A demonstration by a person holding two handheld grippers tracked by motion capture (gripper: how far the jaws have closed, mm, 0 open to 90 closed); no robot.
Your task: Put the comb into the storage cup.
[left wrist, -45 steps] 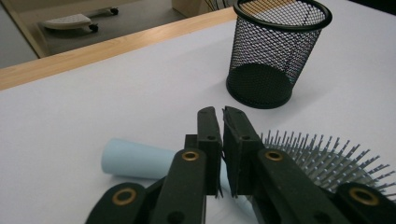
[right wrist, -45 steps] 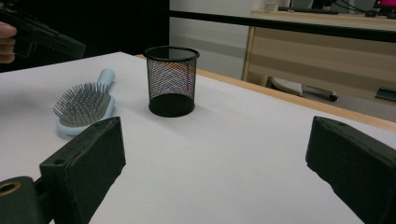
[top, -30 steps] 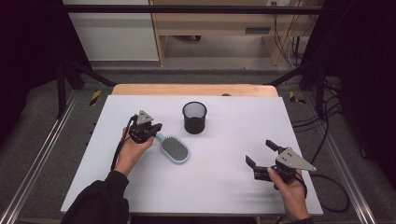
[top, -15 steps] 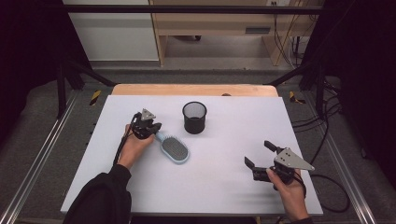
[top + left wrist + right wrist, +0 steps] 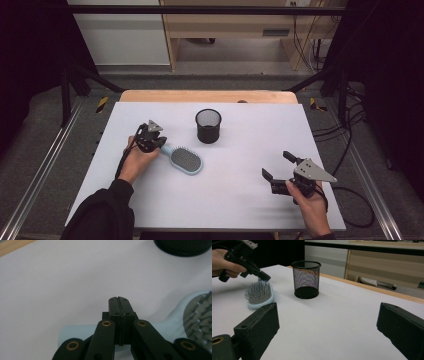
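Observation:
A light blue hairbrush (image 5: 185,160) lies bristles up on the white table (image 5: 240,205), left of centre. My left gripper (image 5: 162,142) points down at the brush's handle (image 5: 82,330), its jaws pressed together with nothing between them. From the right gripper view that gripper (image 5: 264,277) touches down just behind the brush head (image 5: 259,293). A black mesh cup (image 5: 208,125) stands upright behind the brush, empty as far as I can see. My right gripper (image 5: 276,165) rests low at the front right, jaws wide open and empty (image 5: 327,322), pointing toward the cup (image 5: 307,280).
A wooden strip (image 5: 210,96) runs along the table's far edge. Metal frame rails (image 5: 45,165) flank the table, and cables (image 5: 350,150) trail on the floor at the right. A cabinet and a wooden bench stand beyond the table.
The left hand has shifted only slightly over the brush handle. The right gripper has stayed where it was.

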